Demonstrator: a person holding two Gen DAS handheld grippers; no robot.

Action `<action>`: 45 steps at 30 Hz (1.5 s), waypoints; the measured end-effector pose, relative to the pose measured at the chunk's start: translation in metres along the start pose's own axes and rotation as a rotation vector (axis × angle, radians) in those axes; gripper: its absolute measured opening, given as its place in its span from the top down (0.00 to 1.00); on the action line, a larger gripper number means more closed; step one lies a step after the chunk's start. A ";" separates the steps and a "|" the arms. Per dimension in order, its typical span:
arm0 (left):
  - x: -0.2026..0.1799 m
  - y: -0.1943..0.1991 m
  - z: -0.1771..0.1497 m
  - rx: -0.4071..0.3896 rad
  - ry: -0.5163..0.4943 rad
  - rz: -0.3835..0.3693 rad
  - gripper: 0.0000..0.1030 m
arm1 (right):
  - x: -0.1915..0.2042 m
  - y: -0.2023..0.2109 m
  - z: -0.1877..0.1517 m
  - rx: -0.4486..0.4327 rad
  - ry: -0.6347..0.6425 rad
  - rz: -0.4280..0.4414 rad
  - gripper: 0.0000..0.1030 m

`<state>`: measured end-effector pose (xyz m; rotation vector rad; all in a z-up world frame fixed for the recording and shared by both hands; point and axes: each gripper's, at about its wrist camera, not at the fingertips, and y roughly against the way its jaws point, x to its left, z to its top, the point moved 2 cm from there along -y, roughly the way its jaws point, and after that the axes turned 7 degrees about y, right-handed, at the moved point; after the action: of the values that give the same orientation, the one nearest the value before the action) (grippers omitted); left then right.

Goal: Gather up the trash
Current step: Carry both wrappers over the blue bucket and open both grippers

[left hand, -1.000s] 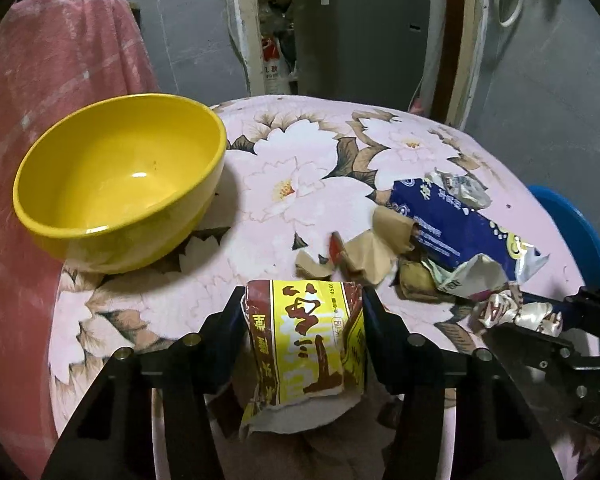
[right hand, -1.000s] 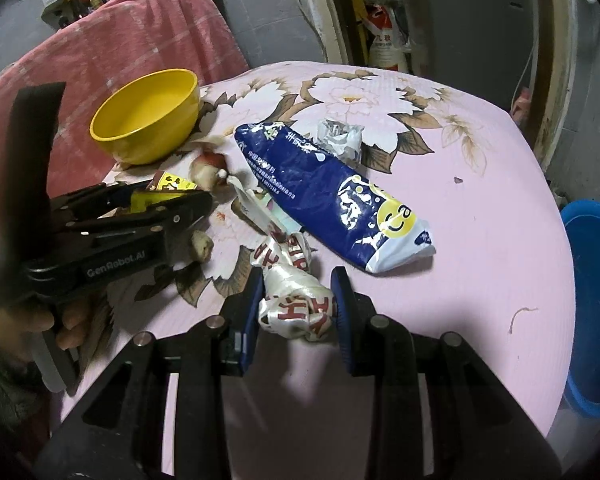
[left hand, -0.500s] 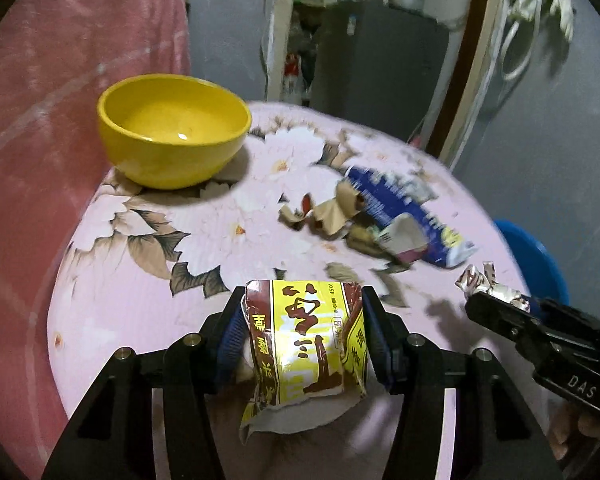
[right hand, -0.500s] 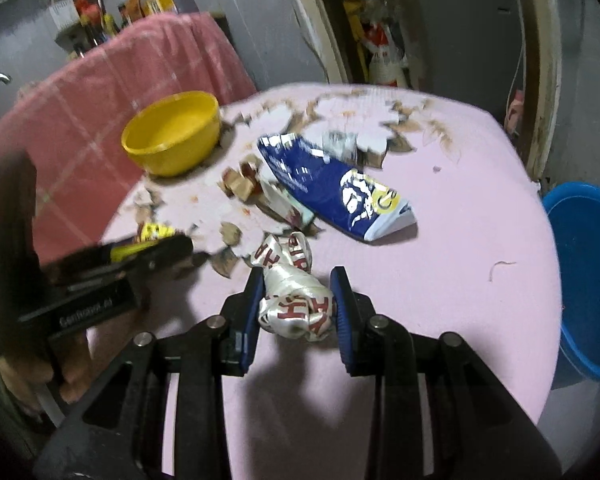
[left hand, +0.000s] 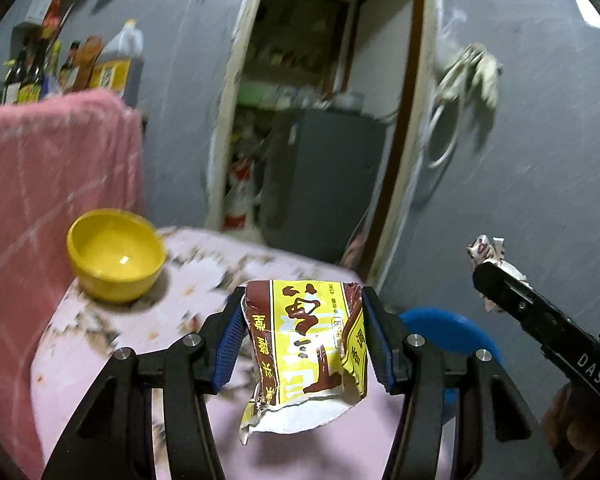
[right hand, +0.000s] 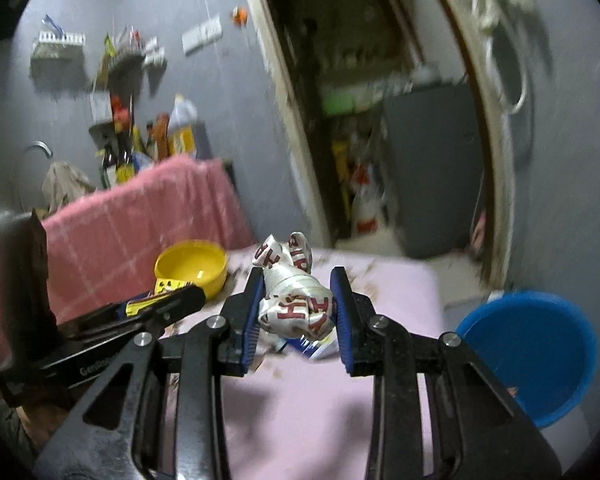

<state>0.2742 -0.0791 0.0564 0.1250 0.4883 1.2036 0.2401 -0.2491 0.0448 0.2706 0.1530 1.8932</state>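
Observation:
My left gripper [left hand: 304, 334] is shut on a torn yellow and brown snack packet [left hand: 306, 350] and holds it up above the pink flowered table [left hand: 112, 344]. My right gripper [right hand: 298, 312] is shut on a crumpled silver wrapper with red letters [right hand: 294, 300], also lifted above the table [right hand: 332, 400]. The right gripper and its wrapper [left hand: 486, 252] show at the right of the left wrist view. The left gripper with its packet [right hand: 168, 286] shows at the left of the right wrist view. A blue bucket [right hand: 536, 352] stands on the floor to the right of the table, and part of it shows behind the left fingers [left hand: 448, 332].
A yellow bowl [left hand: 116, 254] sits at the table's far left, next to a pink cloth [left hand: 48, 184]. Scraps of trash lie blurred on the table [left hand: 204, 280]. A blue packet's end [right hand: 312, 348] shows under the right gripper. A doorway [left hand: 320, 120] lies behind.
Both grippers have risen and pulled back from the table with their wrappers still held. The views have tilted up, so the wall and doorway now fill the upper half.

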 end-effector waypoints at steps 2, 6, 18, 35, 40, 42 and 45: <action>-0.017 0.001 0.008 -0.043 -0.009 -0.034 0.52 | -0.008 0.012 0.008 -0.041 0.012 -0.028 0.43; -0.050 0.002 0.024 -0.110 -0.025 -0.099 0.52 | -0.030 0.036 0.022 -0.114 0.041 -0.098 0.42; -0.138 -0.056 0.024 -0.067 -0.105 -0.246 0.51 | -0.128 0.064 0.025 -0.146 -0.002 -0.276 0.42; -0.168 -0.186 -0.051 0.355 -0.125 -0.219 0.51 | -0.226 0.021 -0.055 0.103 -0.208 -0.334 0.41; -0.163 -0.209 -0.071 0.445 -0.104 -0.200 0.51 | -0.246 0.006 -0.077 0.171 -0.274 -0.332 0.40; -0.163 -0.214 -0.075 0.459 -0.096 -0.193 0.50 | -0.251 0.003 -0.083 0.189 -0.292 -0.331 0.40; -0.160 -0.217 -0.077 0.468 -0.092 -0.180 0.48 | -0.255 0.000 -0.088 0.203 -0.305 -0.340 0.39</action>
<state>0.3854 -0.3179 -0.0403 0.5235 0.6787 0.8867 0.2975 -0.4871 -0.0685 0.6273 0.1720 1.4812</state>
